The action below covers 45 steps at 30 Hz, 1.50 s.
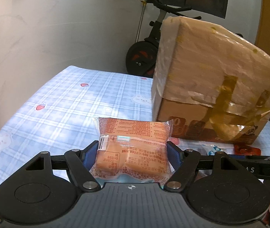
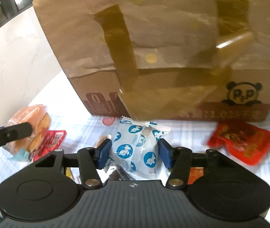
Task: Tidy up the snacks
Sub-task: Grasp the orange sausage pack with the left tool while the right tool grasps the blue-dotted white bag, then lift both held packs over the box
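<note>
My left gripper (image 1: 132, 146) is shut on an orange bread packet (image 1: 133, 133), its blue pads pressing both sides, above the blue checked tablecloth (image 1: 59, 98). The right wrist view shows the same packet (image 2: 34, 121) at the far left, with a left finger (image 2: 11, 133) across it. My right gripper (image 2: 134, 142) stands open around a white packet with blue round prints (image 2: 135, 148) lying on the table. Its pads sit close to the packet's sides without squeezing it. A tall cardboard box (image 2: 154, 47) wrapped in plastic and brown tape stands just behind.
A red snack packet (image 2: 241, 142) lies at the front right of the box, and another red packet (image 2: 55, 136) lies to the left. More wrappers lie under the right gripper. The box (image 1: 211, 66) fills the table's right side; an exercise bike (image 1: 144, 57) stands beyond.
</note>
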{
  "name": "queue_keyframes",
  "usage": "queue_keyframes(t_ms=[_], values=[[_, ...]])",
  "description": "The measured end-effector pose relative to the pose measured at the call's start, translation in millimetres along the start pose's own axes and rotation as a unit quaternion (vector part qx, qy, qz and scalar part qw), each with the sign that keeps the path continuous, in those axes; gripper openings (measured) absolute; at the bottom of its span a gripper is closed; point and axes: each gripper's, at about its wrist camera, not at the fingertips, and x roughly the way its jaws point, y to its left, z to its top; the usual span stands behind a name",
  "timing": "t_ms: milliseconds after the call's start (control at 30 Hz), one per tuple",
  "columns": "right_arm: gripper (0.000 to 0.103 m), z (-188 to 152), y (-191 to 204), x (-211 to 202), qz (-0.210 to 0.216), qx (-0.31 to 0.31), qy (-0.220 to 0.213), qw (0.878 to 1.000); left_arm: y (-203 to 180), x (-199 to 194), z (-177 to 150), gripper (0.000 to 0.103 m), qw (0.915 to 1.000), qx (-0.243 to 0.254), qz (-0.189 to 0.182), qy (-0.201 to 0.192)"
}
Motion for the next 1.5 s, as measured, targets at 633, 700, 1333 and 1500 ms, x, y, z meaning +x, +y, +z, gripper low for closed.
queue_keyframes(t_ms=[633,700,1333,1500], values=[[0.052,-19.6,-44.5,-50.7,0.003,0.050,-0.022,0.998,-30.8,-27.2,-26.6,0.077,1.0000,-0.005,0.008,0.000],[0.052,-21.1,-44.5,-55.7,0.007,0.050,-0.028,0.998,-30.4,-28.2,-24.7,0.077,0.9999,-0.008,0.010,-0.004],[0.051,-9.7,-16.7,-128.6,0.035,-0.036,-0.151,0.987,-44.4,-62.6,13.8,0.077,0.9969,0.014,-0.008,-0.077],[0.051,8.5,-7.0,-153.9,0.041,-0.073,-0.197,0.977,-57.8,-75.9,42.4,0.077,0.9932,0.024,-0.027,-0.111]])
